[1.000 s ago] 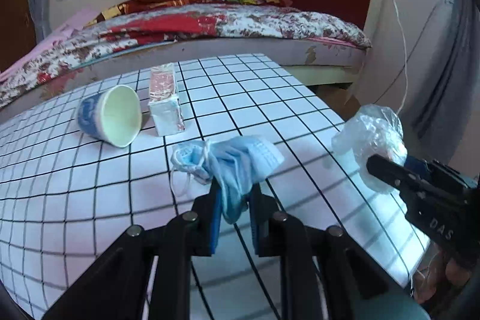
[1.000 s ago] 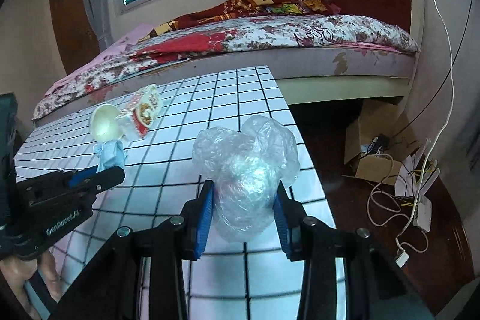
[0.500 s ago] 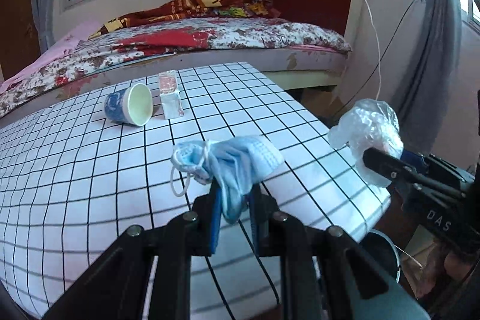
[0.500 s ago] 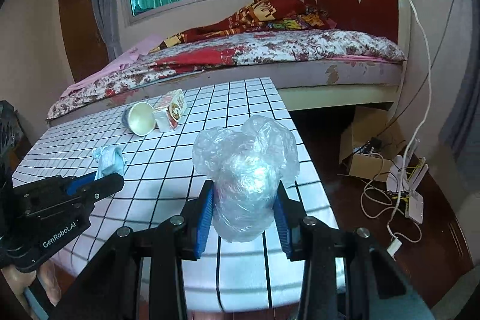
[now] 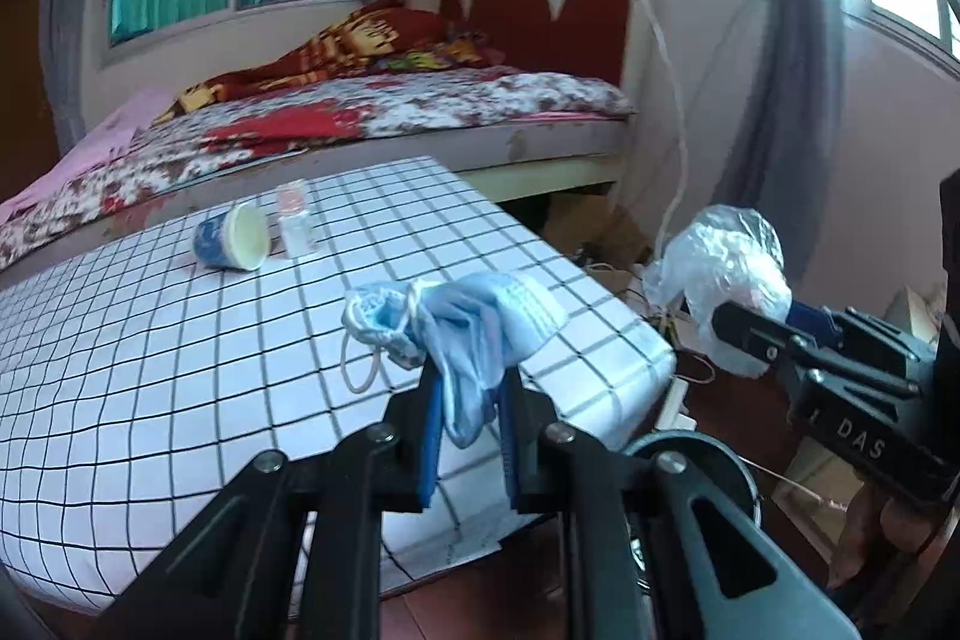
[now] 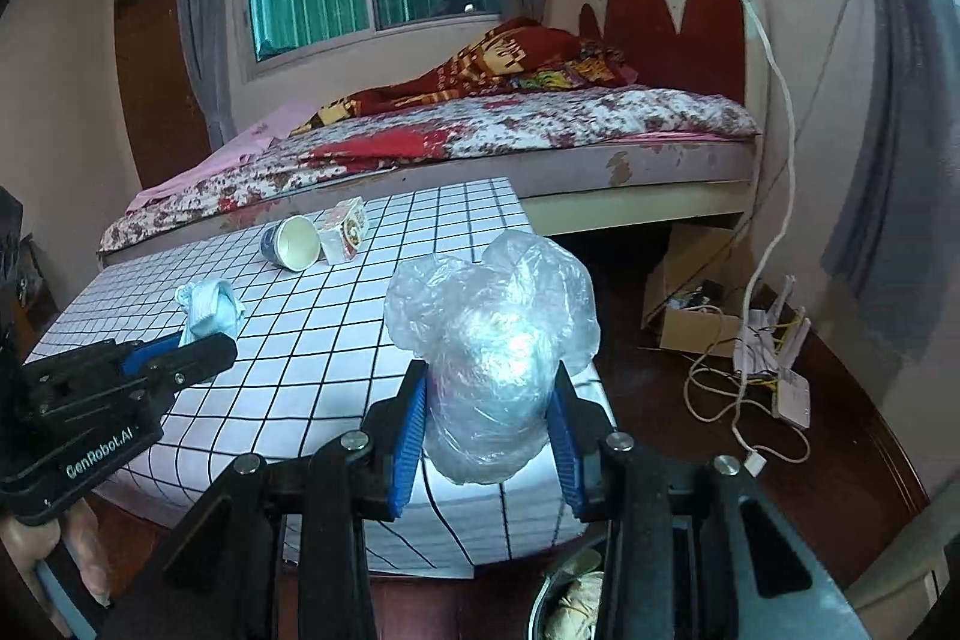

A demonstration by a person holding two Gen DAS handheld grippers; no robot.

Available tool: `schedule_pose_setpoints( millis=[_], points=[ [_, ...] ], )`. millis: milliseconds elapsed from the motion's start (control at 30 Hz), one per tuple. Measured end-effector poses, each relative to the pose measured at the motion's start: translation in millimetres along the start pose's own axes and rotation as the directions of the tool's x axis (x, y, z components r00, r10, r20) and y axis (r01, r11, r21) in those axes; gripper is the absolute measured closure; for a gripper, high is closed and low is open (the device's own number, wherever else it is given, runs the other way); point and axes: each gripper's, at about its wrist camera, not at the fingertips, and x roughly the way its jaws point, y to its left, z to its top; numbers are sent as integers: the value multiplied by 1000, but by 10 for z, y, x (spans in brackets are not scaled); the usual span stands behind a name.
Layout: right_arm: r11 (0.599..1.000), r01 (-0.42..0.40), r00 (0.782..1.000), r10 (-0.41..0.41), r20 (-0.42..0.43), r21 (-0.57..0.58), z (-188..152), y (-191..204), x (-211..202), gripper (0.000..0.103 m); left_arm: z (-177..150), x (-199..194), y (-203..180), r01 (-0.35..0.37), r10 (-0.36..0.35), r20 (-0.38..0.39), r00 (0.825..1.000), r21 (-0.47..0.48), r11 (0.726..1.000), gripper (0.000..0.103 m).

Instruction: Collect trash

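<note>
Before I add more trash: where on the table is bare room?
The checked table is bare along its near and right-hand stretch. Only the far part is taken, where the paper cup lies tipped beside the small carton. The floor by the wall is crowded with cables.

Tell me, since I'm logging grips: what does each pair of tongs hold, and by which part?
The left tongs pinch the blue face mask by its hanging lower end. The right tongs squeeze the crumpled clear plastic bag around its lower middle.
</note>
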Motion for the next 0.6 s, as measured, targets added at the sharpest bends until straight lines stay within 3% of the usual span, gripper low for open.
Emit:
schedule_pose_setpoints(
  millis=[333, 600],
  points=[
    [996, 82, 996, -84, 34, 35, -226, -391, -580, 63, -106, -104, -469, 98, -98, 6, 995, 54, 994, 86],
    [988, 148, 989, -148, 3, 52, -473, -746, -769, 63, -186, 11, -877, 206, -204, -25, 979, 127, 970, 86]
  ],
)
